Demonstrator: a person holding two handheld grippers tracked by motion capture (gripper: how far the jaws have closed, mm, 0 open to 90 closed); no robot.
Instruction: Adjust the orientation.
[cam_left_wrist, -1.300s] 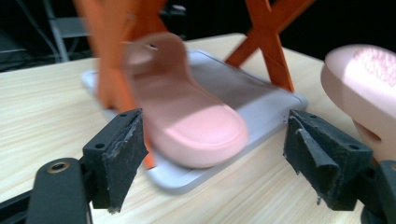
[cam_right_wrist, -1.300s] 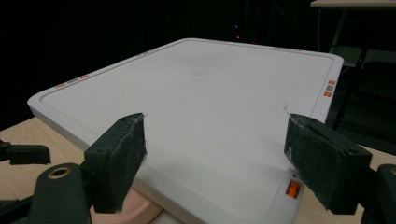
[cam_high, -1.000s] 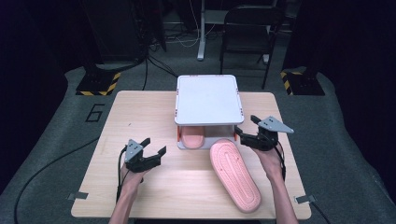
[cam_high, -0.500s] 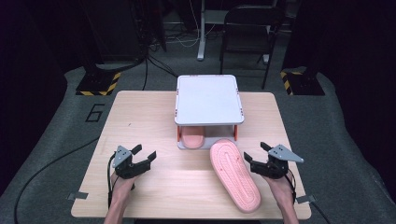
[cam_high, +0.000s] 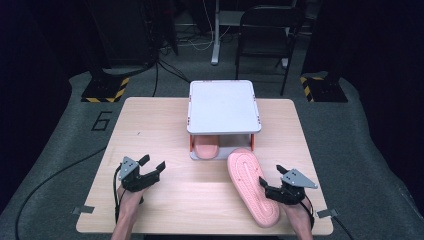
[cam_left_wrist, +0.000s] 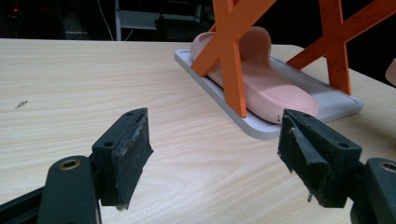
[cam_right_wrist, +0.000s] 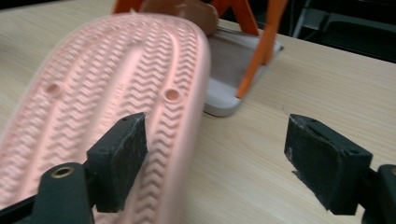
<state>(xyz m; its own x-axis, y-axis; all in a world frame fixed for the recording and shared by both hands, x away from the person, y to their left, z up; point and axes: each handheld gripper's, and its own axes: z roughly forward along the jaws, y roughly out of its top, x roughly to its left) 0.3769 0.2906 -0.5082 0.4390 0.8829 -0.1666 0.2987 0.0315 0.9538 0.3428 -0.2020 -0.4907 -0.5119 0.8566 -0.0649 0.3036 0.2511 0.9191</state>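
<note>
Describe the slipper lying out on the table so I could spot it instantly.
Start at the white rack in the middle of the table. Just in front of its right corner lies a pink slipper, angled toward the right gripper. Unlike its twin tucked under the rack, it lies sole-up, showing zigzag tread.

High view: overhead, facing forward and down on the desk (cam_high: 165, 125).
Gripper views: low, close; both share the rack (cam_left_wrist: 233, 56).

A lab: hazard-striped base plates (cam_high: 105, 90), trailing cables (cam_high: 170, 67), dark curtains (cam_high: 45, 35).
</note>
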